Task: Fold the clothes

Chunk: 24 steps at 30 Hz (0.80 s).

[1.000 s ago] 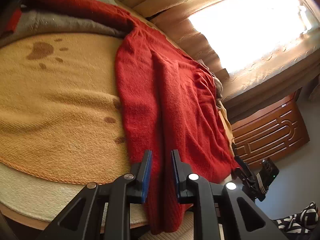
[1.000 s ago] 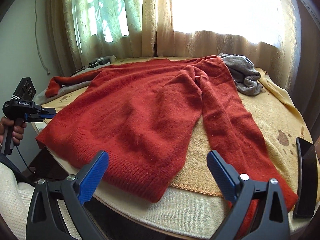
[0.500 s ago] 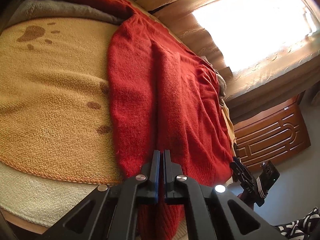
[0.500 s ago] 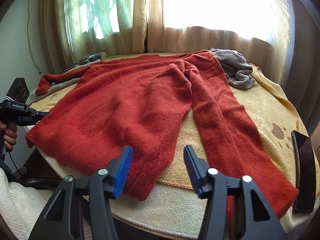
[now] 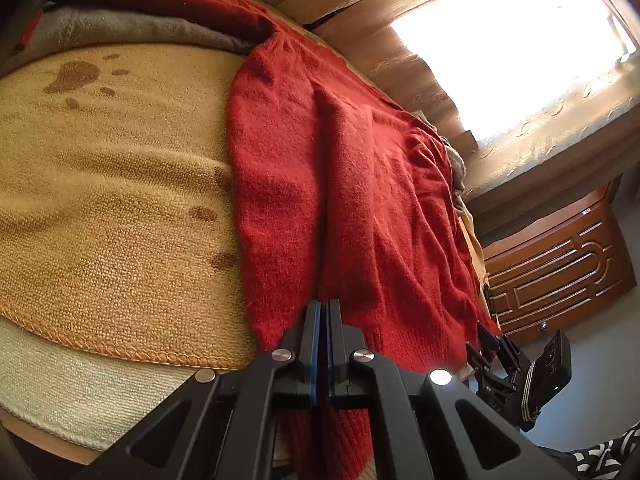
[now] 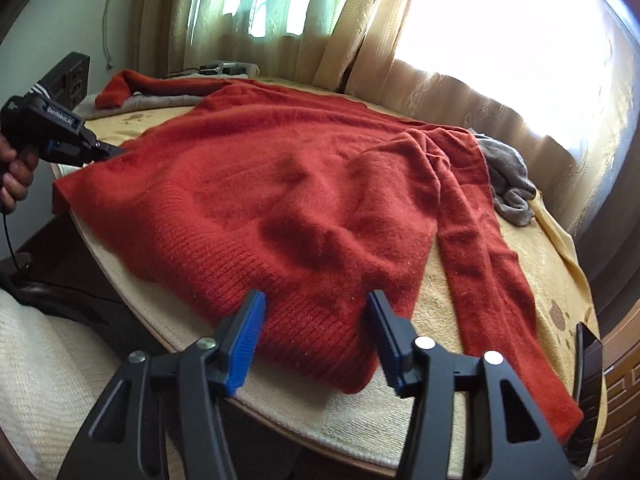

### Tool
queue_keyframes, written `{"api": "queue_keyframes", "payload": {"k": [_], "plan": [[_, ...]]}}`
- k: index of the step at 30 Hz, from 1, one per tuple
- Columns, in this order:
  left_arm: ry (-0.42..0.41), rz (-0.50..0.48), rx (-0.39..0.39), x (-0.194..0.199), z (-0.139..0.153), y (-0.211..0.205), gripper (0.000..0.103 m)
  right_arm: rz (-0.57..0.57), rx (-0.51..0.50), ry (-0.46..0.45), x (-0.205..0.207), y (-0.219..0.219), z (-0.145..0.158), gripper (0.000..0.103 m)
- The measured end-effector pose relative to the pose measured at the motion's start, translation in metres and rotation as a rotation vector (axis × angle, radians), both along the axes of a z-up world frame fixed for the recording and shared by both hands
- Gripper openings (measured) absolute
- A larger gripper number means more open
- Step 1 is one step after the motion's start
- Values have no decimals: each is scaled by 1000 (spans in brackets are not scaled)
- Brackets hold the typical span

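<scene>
Since a second ago the left gripper has clamped the fuzzy red knitted sweater's corner; right gripper is closing around its ribbed hem (not yet pinching), readying the fold on the table.

A yellow spotted blanket covers the bed, with a grey garment crumpled at its far side, a dark phone at its right edge, and curtains behind it.

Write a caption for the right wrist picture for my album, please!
Right claw closing around the red sweater's ribbed hem on a round table.
</scene>
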<state>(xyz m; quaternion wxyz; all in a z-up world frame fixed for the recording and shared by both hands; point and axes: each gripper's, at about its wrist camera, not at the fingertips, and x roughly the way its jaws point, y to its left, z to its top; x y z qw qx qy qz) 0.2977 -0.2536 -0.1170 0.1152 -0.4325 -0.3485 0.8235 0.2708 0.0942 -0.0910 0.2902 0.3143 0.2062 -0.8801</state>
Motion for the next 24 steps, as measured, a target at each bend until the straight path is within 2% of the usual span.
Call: {"api": "queue_keyframes", "payload": {"k": [1,2,5,8,11,13,14,15,16,17,18,21,23,24], "plan": [[1,-3,-7,0,0,0,3,-4,-11,-12,-3,2,1,15],[2,-5,-9,1,0,0,3,-18,3,2,-3,3,3,9],[3,-10,-10,1,0,-2,3,-91,45,30,-10,17,9,7],[2,-12,-1,1,-1,-5,3,-218,71,46,-18,47,15,5],[-9,-12,4,1,-1,-7,3,-292,28,77,-17,73,23,6],[-15,-12,-3,1,0,-8,3,-178,-76,45,-6,73,30,12],[-18,-10,-5,1,1,-8,3,-115,-100,34,-1,70,31,21],[-20,-9,-7,1,1,-8,3,-71,-85,42,6,62,30,54],[-21,-7,-10,2,2,-8,3,-53,-54,67,13,52,26,96],[-22,-5,-11,2,2,-8,3,-36,-22,92,20,43,22,102],[-22,-2,-12,3,2,-9,3,-5,-16,104,25,36,18,103],[-24,5,-15,3,3,-7,3,20,-58,39,18,27,12,102],[-24,5,-15,1,2,-6,3,24,-98,-7,11,23,10,98],[-23,4,-16,0,2,-5,3,18,-84,-22,8,20,7,90]]}}
